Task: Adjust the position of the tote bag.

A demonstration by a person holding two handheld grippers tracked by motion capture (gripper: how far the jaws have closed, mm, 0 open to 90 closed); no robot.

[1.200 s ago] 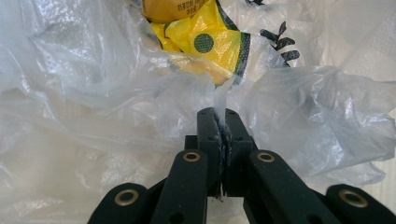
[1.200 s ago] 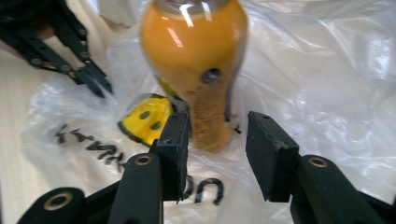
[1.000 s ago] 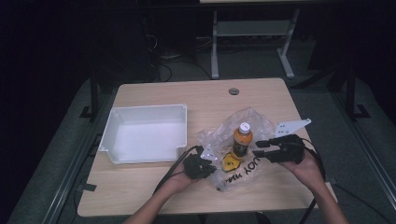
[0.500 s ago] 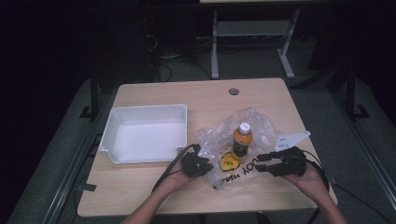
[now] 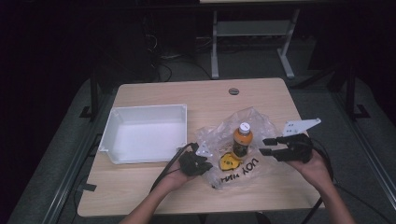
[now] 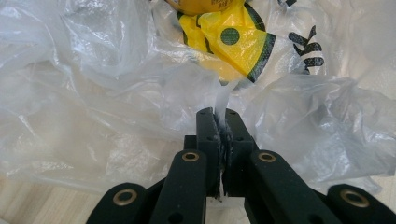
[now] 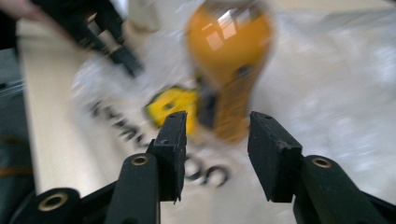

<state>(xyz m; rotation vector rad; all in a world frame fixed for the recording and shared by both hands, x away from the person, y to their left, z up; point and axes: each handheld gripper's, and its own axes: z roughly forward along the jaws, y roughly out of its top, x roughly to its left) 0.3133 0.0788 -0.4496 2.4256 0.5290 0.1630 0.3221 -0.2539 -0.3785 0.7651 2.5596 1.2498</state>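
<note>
High view: orange bottle [image 5: 242,139] upright on clear plastic bag [image 5: 252,122], centre-right of frame; right gripper [image 5: 267,145] just right of it, nearer than left gripper [image 5: 204,164] at bag's lower-left edge. White tray [image 5: 178,122] at left, empty.

Left gripper view: jaws pinched shut on bag film [image 6: 222,100].

Right gripper view: blurred; jaws half apart, nothing between; bottle [image 7: 229,65] straight ahead, long axis running up frame.

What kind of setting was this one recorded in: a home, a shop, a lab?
Most likely a lab or test room, dimly lit: a bare wooden table with a cable hole stands on grey carpet, a metal-framed bench and loose cables behind. Laid out: white tray, plastic bag, orange bottle.
</note>
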